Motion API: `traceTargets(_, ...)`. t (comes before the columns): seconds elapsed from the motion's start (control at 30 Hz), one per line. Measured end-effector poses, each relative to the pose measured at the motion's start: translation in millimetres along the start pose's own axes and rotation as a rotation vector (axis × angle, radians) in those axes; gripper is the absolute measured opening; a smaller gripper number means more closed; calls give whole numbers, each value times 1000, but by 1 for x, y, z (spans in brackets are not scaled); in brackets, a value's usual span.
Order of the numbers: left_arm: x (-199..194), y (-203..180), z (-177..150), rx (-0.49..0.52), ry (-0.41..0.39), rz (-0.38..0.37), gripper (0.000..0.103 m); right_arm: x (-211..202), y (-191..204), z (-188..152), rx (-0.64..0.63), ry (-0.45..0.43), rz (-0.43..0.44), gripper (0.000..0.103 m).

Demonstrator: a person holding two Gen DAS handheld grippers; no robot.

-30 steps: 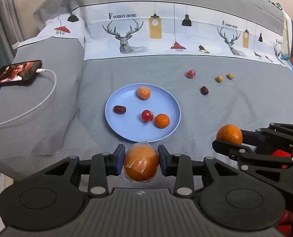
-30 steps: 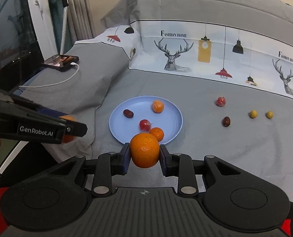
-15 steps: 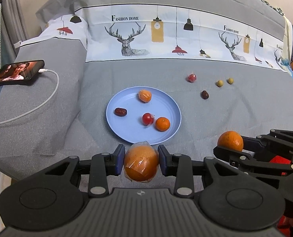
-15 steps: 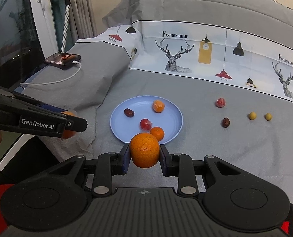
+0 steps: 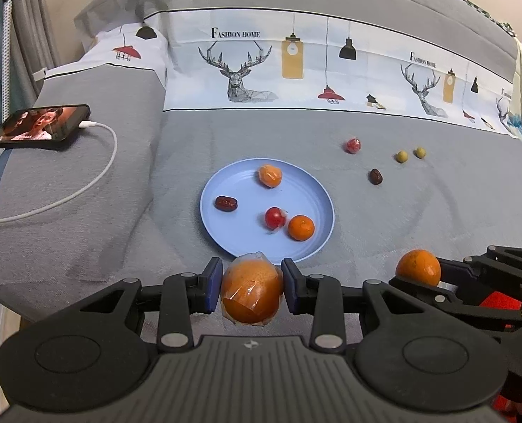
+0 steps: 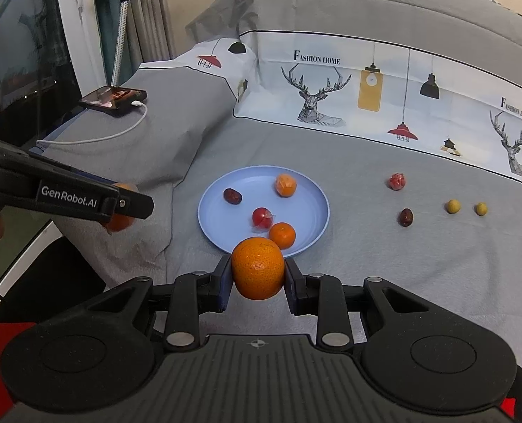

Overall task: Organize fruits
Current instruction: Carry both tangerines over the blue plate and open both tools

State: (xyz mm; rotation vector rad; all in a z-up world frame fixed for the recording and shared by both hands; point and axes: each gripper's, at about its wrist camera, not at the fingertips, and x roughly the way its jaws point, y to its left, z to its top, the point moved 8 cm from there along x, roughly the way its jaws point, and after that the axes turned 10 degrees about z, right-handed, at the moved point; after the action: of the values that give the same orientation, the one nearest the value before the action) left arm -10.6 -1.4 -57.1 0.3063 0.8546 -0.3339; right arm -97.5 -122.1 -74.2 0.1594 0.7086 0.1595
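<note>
Left black plastic two-finger gripper [image 5: 252,290] is clamped on a round orange wrapped in crinkly clear film [image 5: 252,292], blue pads pressed on both sides, held just above the near rim of the round pale-blue plastic plate [image 5: 240,179]. Right black gripper [image 6: 257,278] pinches a bare dimpled-skin orange [image 6: 257,268] w/ its jaws narrow, also near the plate's front edge, off to the right of the other one. On the plate: a small film-wrapped tangerine [image 5: 270,175] at the far side, a wrinkled dark-red date [image 5: 226,203] on the left, a glossy red cherry tomato in film [image 5: 274,217] & a smooth small mandarin [image 5: 300,227] touching it toward the near right. Off the plate to the right, apart on the cloth: a wrapped red fruit [image 5: 352,145], a second dark date [image 5: 375,176], two small yellow-green round fruits [image 5: 402,157] side by side. Surface is a bed w/ soft grey fabric sheet [image 5: 437,218], slightly creased; far side has a white printed band w/ deer heads & hanging lamps [image 5: 296,70]. Far left, a black phone w/ lit screen [image 5: 41,125] lies flat, white charging cable [image 5: 95,172] looping from it. Curtains & a dark window at left.
</note>
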Motion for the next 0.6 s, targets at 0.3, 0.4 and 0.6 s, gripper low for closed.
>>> traceTargets(0.3,10,7,6,-20,12,5,40,8,-3,-1,3,24,2,32)
traceTargets(0.4,14,8,11,-21,15,8,40,12,-4,0,8,31,1,32)
traceTargets(0.6,28,10,22,-23,24,15,40,24,-10,2,27,41,-2,32)
